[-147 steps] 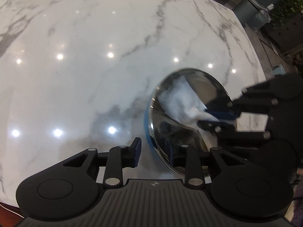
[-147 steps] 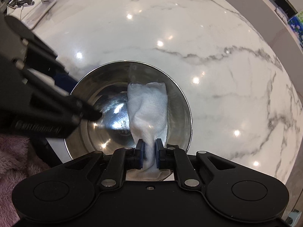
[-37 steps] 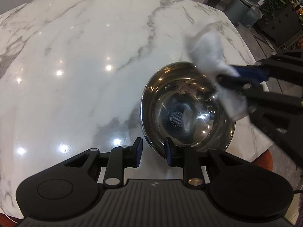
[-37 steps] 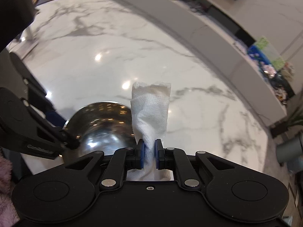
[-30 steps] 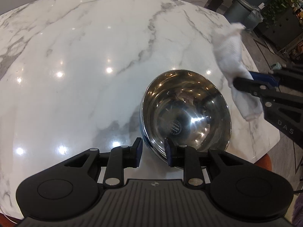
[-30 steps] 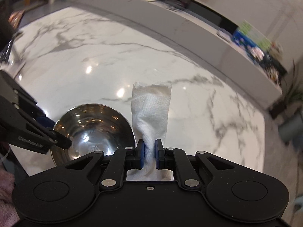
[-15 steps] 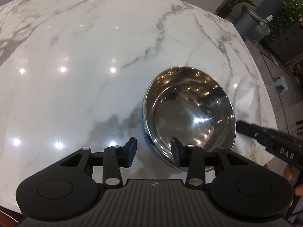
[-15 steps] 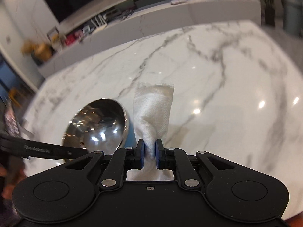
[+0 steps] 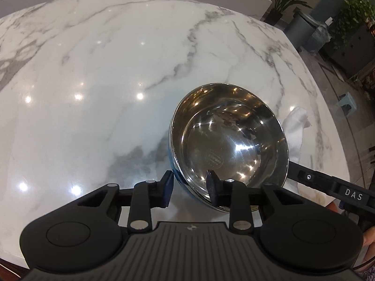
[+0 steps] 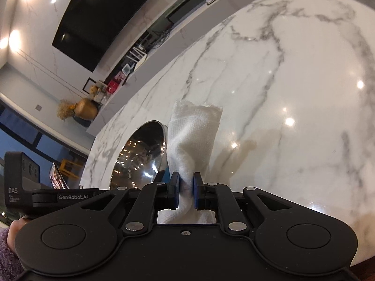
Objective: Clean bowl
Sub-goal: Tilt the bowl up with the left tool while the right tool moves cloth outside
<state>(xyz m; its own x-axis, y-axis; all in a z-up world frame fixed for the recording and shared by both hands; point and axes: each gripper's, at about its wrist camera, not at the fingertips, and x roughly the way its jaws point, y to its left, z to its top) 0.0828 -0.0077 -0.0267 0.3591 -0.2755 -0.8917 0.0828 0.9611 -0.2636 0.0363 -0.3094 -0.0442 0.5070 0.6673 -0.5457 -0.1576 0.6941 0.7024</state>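
A shiny steel bowl (image 9: 228, 145) stands on the white marble table (image 9: 93, 82), empty inside. My left gripper (image 9: 190, 190) is open, its fingers either side of the bowl's near rim without gripping it. My right gripper (image 10: 186, 190) is shut on a folded white cloth (image 10: 193, 135), held low over the table just right of the bowl (image 10: 140, 154). The cloth (image 9: 295, 126) shows behind the bowl's right side in the left wrist view, with the right gripper's body (image 9: 328, 187) beside it.
The table's edge curves close on the right, with floor, a bin (image 9: 307, 32) and plants beyond. A long counter with small items (image 10: 121, 77) and a dark screen (image 10: 100, 21) stand past the table's far side.
The cloth came out of the bowl and swung to its right side, down near the table. My left gripper's fingers spread apart off the bowl's rim.
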